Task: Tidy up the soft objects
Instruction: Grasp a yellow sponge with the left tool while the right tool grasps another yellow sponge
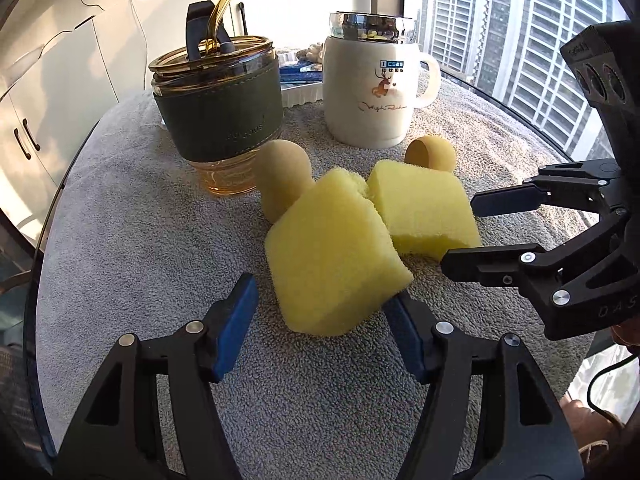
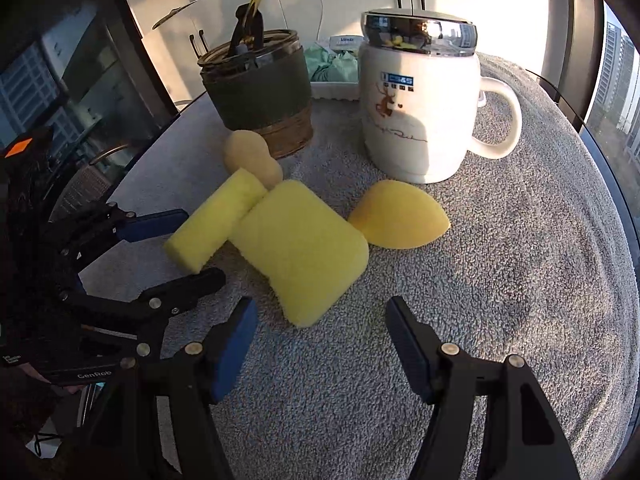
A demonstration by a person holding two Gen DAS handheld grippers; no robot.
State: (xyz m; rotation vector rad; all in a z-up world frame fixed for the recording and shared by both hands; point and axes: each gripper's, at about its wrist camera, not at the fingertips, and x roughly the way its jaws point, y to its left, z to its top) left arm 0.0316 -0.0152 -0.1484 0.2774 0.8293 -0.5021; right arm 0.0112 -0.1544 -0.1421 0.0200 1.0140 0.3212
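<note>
Two yellow foam sponges lie touching on a grey towel. The near sponge (image 1: 334,258) (image 2: 208,226) sits just ahead of my open left gripper (image 1: 322,300) (image 2: 196,246), with its near corner between the fingertips. The other sponge (image 1: 424,208) (image 2: 302,246) lies just ahead of my open right gripper (image 2: 322,322) (image 1: 460,232). A tan gourd-shaped puff (image 1: 282,178) (image 2: 250,158) lies behind them. A tan teardrop puff (image 1: 432,154) (image 2: 398,216) lies near the mug.
A glass tumbler (image 1: 218,110) (image 2: 260,92) with a green sleeve and straw stands at the back. A white lidded mug (image 1: 370,88) (image 2: 424,108) stands beside it. A white tray (image 1: 302,90) (image 2: 334,88) sits behind them. The round table edge (image 1: 52,216) curves at left.
</note>
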